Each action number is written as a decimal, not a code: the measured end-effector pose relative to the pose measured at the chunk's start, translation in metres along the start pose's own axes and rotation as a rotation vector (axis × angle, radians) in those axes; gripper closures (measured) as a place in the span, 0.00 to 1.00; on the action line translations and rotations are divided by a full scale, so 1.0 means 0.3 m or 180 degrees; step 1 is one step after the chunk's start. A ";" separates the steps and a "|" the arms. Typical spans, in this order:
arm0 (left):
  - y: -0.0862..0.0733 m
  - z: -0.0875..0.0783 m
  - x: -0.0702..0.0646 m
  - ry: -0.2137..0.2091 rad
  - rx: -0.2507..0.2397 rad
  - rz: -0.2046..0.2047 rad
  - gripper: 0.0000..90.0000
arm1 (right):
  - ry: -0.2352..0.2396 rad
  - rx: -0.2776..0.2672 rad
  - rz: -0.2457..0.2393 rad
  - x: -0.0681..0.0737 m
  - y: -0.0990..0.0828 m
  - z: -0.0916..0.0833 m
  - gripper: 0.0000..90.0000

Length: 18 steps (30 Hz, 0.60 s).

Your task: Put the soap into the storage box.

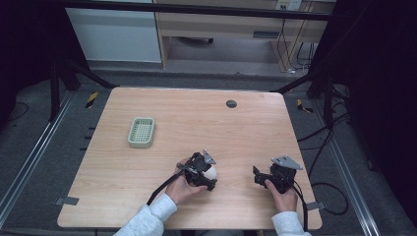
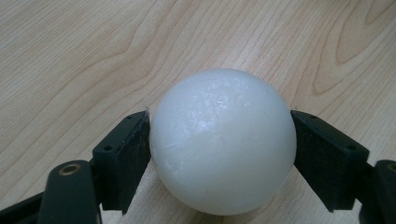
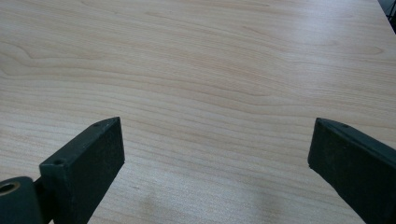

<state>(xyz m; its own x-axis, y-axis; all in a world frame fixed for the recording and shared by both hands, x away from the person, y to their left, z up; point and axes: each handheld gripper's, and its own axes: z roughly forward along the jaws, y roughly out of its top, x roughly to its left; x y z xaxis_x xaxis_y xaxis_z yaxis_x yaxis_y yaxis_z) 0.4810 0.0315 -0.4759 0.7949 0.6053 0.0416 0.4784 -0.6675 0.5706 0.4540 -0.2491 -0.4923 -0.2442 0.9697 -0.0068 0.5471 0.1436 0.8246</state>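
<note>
White ball [image 2: 223, 142] between left gripper [image 2: 219, 149] jaws, low over table [image 1: 147, 167].

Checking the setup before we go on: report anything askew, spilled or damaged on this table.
Nothing stands out. The smooth white ball sits intact between the left gripper's jaws, the pale green slotted plastic basket lies flat, and the right gripper is open over bare wood.

My left hand [image 1: 181, 184] comes in from the bottom of the high view, pale sleeve on the forearm, and carries the left gripper [image 1: 209, 173] low over the near middle of the table. Its jaws press both sides of a white ball [image 2: 223, 142]. My right hand [image 1: 281, 192] holds the right gripper [image 1: 256, 175] near the front right corner, pointing left toward the other one. Its jaws stand wide apart, nothing between them.
</note>
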 end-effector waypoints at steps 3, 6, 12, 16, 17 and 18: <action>-0.002 0.010 -0.001 0.0017 0.0040 0.0019 0.26 | 0.0000 0.0003 0.0001 0.000 0.000 0.000 0.04; -0.002 0.013 -0.002 0.0015 0.0044 0.0011 0.26 | 0.0003 0.0007 0.0000 0.000 0.000 0.000 0.04; -0.002 0.016 -0.001 0.0004 0.0034 -0.0019 0.26 | 0.0005 0.0014 0.0000 0.000 0.000 0.000 0.04; -0.002 0.016 -0.001 0.0005 0.0037 -0.0019 0.26 | -0.0006 0.0014 -0.0005 0.000 0.000 0.001 0.05; -0.002 0.016 -0.001 0.0009 0.0038 -0.0020 0.27 | -0.0006 0.0014 -0.0004 0.001 0.000 0.001 0.05; -0.001 0.015 -0.002 0.0010 0.0045 -0.0020 0.27 | -0.0005 0.0014 -0.0005 0.000 0.000 0.001 0.05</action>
<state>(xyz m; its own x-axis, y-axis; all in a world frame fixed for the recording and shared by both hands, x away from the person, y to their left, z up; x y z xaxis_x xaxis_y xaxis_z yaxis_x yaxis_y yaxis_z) 0.4822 0.0295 -0.4798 0.7907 0.6109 0.0404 0.4887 -0.6696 0.5593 0.4541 -0.2490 -0.4926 -0.2439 0.9698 -0.0090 0.5503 0.1460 0.8221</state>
